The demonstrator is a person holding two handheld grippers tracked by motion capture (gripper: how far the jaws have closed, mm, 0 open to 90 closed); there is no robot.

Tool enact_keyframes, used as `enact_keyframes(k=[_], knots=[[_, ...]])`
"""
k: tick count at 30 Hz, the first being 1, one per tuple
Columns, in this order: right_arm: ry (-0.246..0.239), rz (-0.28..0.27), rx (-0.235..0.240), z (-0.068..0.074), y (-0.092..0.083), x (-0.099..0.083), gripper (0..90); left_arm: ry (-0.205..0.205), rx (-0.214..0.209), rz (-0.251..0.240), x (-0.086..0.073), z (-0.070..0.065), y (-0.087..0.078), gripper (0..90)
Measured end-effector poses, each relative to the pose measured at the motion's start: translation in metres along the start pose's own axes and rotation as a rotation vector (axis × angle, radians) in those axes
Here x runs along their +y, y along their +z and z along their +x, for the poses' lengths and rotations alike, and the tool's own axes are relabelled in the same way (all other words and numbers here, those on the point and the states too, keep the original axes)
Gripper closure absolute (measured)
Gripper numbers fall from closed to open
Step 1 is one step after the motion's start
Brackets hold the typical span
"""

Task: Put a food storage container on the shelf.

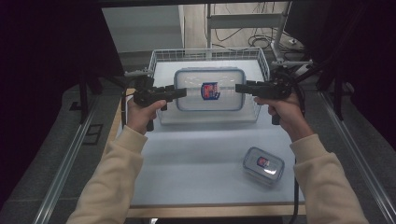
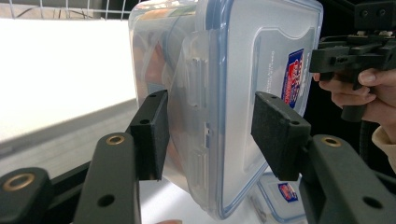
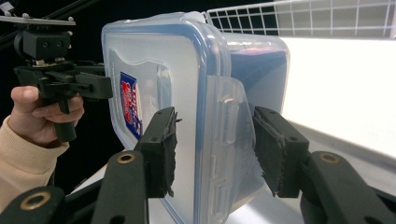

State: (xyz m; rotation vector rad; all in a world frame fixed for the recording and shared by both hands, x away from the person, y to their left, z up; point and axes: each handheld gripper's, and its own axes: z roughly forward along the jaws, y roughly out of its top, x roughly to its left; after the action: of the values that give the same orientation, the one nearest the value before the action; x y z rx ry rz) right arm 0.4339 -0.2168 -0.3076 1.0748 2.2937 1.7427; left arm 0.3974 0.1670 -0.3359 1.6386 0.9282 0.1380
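- Large clear plastic food container (image 1: pixel 210 89) is gripped at both short ends and appears lifted, over the white wire basket (image 1: pixel 159 56) at the far side of the worktop (image 1: pixel 196 154) — whether it is going in or coming out, can't tell.
- Left gripper (image 1: pixel 181 92) has its jaws closed about halfway on the container's left end, clamping over the side latch flap; the left gripper view shows one pad on the tub wall and the other toward the lid face.
- Right gripper (image 1: pixel 240 87) does the same on the opposite end — both pads (image 3: pixel 161 149) press on either side of the latch.
- Judged progress: grasp done, two-handed carry underway; placement and release are left.
- Small container (image 1: pixel 264 164) of the same make sits on the worktop near the right forearm, untouched, probably next.
- Materials: large container is a translucent rigid plastic tub, rounded-rectangle shape, with a blue-tinted seal line around the lid rim and hinged snap latches moulded in clear plastic; a red-and-blue sticker (image 2: pixel 293 77) sits on the lid centre.
- Contents look reddish-orange through the wall in the left gripper view, not identifiable.
- Gripper pads are black, flat and rubbery, the right ones frayed at the edges.
- Basket is thin white-coated wire grid; worktop is a smooth matte white sheet on a wood-edged board.
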Motion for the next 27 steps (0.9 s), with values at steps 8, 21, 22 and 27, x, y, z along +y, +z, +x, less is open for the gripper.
enact_keyframes(k=[8,21,22,27], knots=[[-0.007,-0.005,-0.008,-0.006,0.003,0.016,50.4,0.002,-0.007,0.002,0.020,0.010,0.006,48.1],[0.007,-0.009,-0.023,-0.022,0.012,0.042,50.4,-0.014,-0.023,0.002,0.042,0.030,0.020,48.3],[0.008,-0.009,-0.022,-0.023,0.014,0.044,50.5,-0.017,-0.021,0.002,0.044,0.032,0.020,48.3],[0.015,-0.013,-0.022,-0.029,0.020,0.052,50.5,-0.013,-0.013,0.014,0.054,0.038,0.022,48.1]])
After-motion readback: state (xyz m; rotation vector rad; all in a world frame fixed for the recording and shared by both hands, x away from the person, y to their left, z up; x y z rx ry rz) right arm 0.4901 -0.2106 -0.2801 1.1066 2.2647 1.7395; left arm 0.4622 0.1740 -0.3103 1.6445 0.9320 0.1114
